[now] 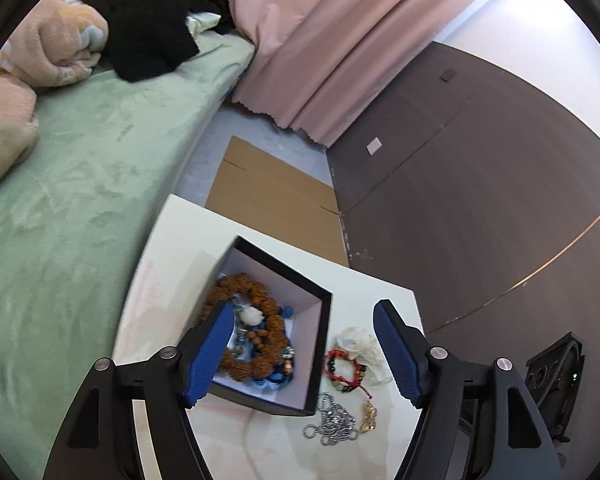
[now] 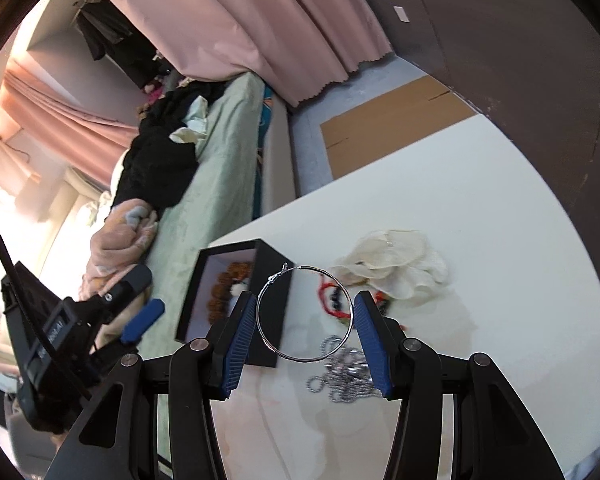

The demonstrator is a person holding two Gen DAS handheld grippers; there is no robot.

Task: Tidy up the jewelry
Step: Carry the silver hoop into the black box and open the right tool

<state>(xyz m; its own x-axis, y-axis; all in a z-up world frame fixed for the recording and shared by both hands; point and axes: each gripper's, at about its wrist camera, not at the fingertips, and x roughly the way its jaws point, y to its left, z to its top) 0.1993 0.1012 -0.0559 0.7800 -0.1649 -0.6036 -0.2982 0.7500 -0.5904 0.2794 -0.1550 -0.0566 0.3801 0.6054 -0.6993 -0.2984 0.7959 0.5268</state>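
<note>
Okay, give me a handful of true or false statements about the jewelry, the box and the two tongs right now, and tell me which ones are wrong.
1. The right tongs hold a thin silver hoop. True.
2. The black box is empty. False: brown beads and blue pieces lie inside.
3. The left tongs grip the silver chain. False: they are open, holding nothing; the chain lies on the white table.
4. A red beaded bracelet lies outside the box. True.

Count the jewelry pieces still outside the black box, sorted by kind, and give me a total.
Silver hoop, clamped in the right gripper: 1
Red beaded bracelet on the table: 1
Silver chain on the table: 1
Gold pendant on the table: 1
Total: 4
</note>
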